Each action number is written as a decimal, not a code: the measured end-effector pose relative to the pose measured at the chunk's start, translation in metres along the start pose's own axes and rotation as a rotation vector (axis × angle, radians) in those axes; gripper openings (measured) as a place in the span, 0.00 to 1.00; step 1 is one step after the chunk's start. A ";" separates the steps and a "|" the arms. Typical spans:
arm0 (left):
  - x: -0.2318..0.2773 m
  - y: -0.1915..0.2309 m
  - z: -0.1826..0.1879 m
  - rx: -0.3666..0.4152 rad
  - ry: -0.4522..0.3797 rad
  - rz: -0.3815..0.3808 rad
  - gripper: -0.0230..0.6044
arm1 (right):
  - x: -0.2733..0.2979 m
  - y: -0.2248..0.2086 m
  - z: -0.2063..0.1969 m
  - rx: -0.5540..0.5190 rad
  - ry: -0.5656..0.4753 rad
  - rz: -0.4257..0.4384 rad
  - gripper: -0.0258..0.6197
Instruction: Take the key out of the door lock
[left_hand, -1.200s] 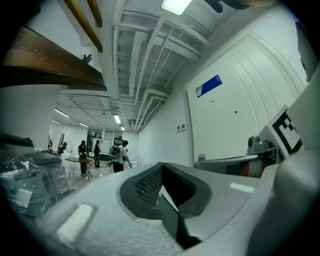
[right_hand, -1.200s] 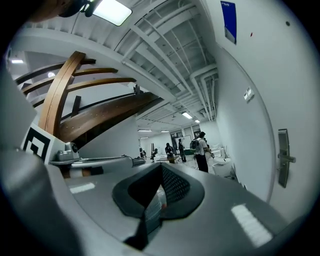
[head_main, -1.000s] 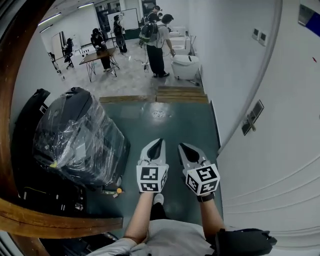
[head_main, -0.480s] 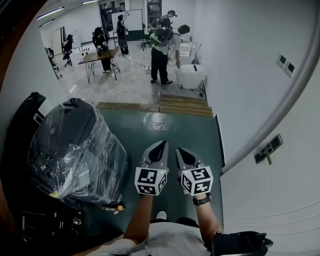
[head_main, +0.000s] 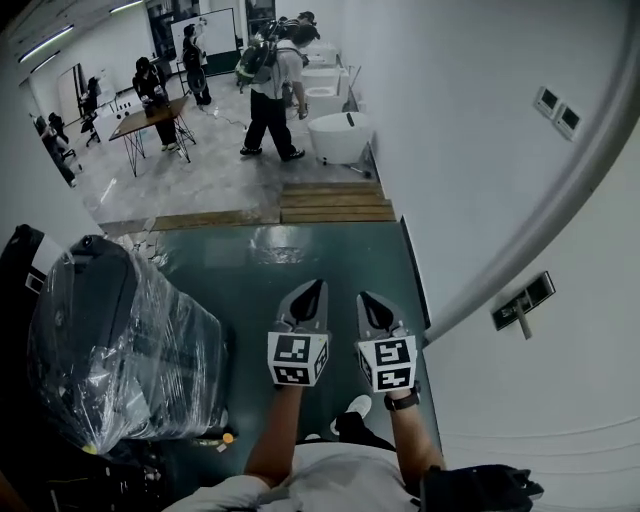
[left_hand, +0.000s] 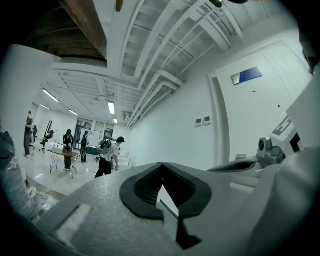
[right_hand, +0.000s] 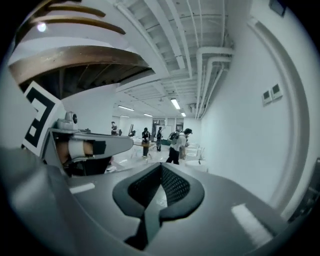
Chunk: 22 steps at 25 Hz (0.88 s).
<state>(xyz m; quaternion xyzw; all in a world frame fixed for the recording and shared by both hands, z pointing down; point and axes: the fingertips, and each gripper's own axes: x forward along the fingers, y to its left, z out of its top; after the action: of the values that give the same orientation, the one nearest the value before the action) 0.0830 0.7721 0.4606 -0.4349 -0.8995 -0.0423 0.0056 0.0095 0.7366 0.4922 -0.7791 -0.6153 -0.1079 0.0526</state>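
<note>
The white door (head_main: 560, 400) fills the right of the head view. On it sits a dark lock plate (head_main: 522, 299), and a small key (head_main: 523, 324) sticks out just below it. My left gripper (head_main: 309, 291) and right gripper (head_main: 367, 300) hang side by side over the green floor, well left of the lock. Both are shut with nothing between the jaws. The left gripper view shows its own closed jaws (left_hand: 161, 172) with the right gripper's body (left_hand: 280, 145) beside them. In the right gripper view the closed jaws (right_hand: 161, 175) point down the room, and the lock is not seen.
A black bulky object wrapped in clear plastic (head_main: 110, 340) stands close on the left. A wooden step (head_main: 335, 201) crosses the floor ahead. Beyond it are several people (head_main: 270, 80), a table (head_main: 145, 115) and a white tub (head_main: 340, 135). Wall switches (head_main: 555, 108) sit above the door frame (head_main: 560, 215).
The head view has swung: the brown wooden beam at the left has left the picture and the wrapped object has slid lower left. Both grippers stay shut, side by side.
</note>
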 end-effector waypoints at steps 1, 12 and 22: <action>0.017 -0.006 0.002 0.013 0.001 -0.006 0.04 | 0.003 -0.019 0.008 -0.027 -0.024 -0.033 0.04; 0.180 -0.122 0.034 0.101 -0.048 -0.195 0.04 | -0.008 -0.215 0.056 0.031 -0.178 -0.233 0.04; 0.264 -0.302 0.013 0.110 -0.032 -0.646 0.04 | -0.101 -0.342 0.026 0.083 -0.155 -0.596 0.04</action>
<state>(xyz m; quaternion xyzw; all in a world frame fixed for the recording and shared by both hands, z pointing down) -0.3177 0.7928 0.4381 -0.1267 -0.9919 0.0136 0.0014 -0.3421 0.7280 0.4263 -0.5673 -0.8228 -0.0337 0.0033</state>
